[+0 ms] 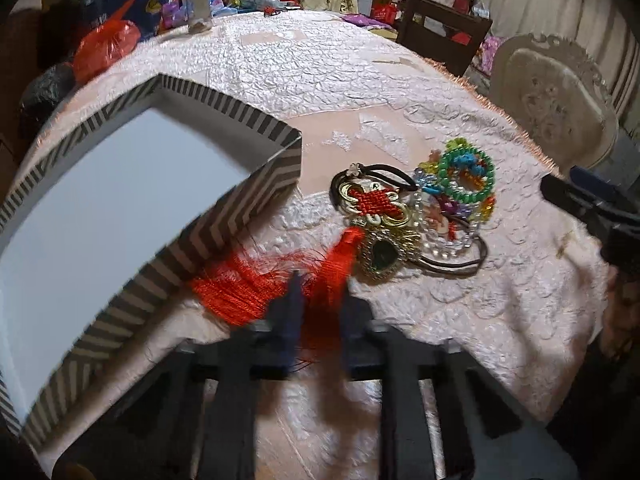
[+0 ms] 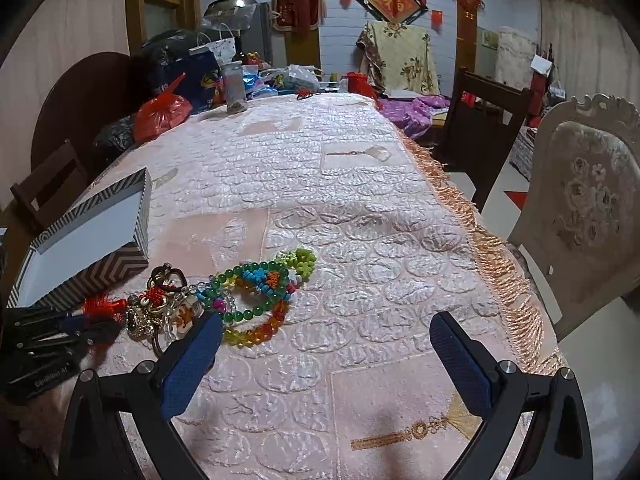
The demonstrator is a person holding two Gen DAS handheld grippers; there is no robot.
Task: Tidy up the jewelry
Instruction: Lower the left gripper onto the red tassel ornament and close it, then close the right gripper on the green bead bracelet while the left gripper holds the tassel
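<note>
Pinching the red tassel (image 1: pixel 324 280) of the knot ornament (image 1: pixel 374 202), my left gripper (image 1: pixel 320 312) sits just right of the striped box (image 1: pixel 256 196). My right gripper (image 2: pixel 326 340) hangs spread wide, the bead bracelets (image 2: pixel 256 292) ahead by its left finger.

Heaped just right of the open striped box (image 1: pixel 224 216): red knot charm (image 1: pixel 374 202) with tassel (image 1: pixel 320 280) trailing boxward, colourful bead bracelets (image 1: pixel 468 176), dark hair ties (image 1: pixel 384 172).
</note>
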